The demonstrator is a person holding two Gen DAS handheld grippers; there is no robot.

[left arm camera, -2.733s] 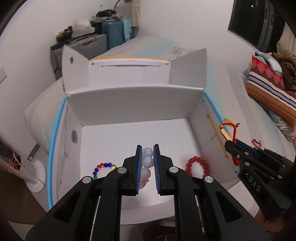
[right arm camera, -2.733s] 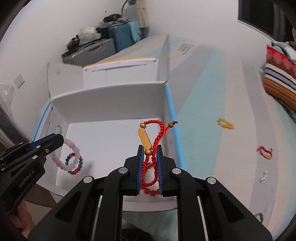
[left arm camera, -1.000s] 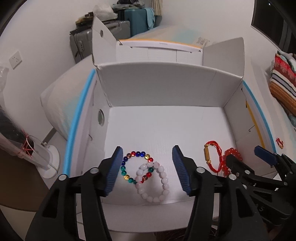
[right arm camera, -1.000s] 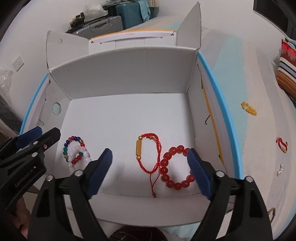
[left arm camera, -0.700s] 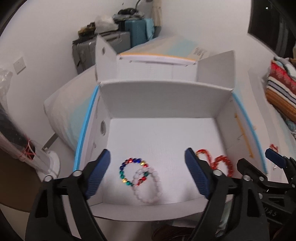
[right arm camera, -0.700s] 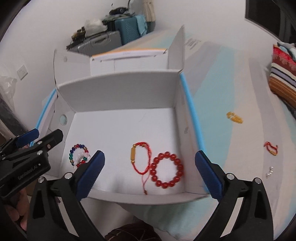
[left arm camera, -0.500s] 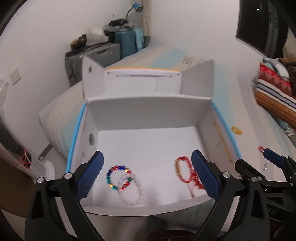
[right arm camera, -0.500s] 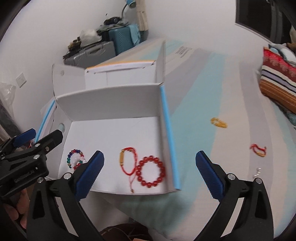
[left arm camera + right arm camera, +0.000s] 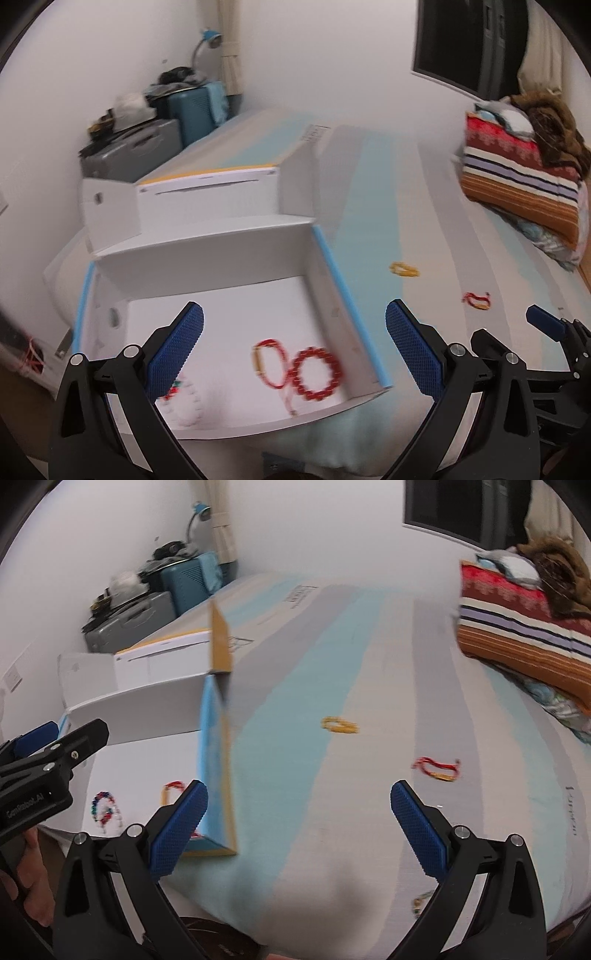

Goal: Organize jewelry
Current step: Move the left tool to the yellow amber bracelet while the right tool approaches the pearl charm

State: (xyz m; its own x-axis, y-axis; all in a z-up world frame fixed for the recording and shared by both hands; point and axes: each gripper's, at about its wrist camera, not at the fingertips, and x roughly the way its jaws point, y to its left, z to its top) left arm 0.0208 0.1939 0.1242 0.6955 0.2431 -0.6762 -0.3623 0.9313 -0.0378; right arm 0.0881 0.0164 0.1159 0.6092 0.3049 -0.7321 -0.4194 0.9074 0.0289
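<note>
Four bracelets are already laid on the floor of the white cardboard box (image 9: 207, 258): a red bead bracelet (image 9: 317, 373) and a red cord bracelet with a gold tube (image 9: 269, 363) at lower centre of the left wrist view, a multicoloured one (image 9: 103, 806) and a pale bead one (image 9: 188, 406) at lower left. The step in hand is judged to be the return for more pieces. Still loose on the striped bedsheet (image 9: 295, 664) are a yellow bracelet (image 9: 339, 724) at centre and a red-and-gold bracelet (image 9: 437, 768) to its right; either must next be approached from above and pinched. The left gripper (image 9: 293, 343) and right gripper (image 9: 299, 818) are both spread wide, nothing between the pads.
</note>
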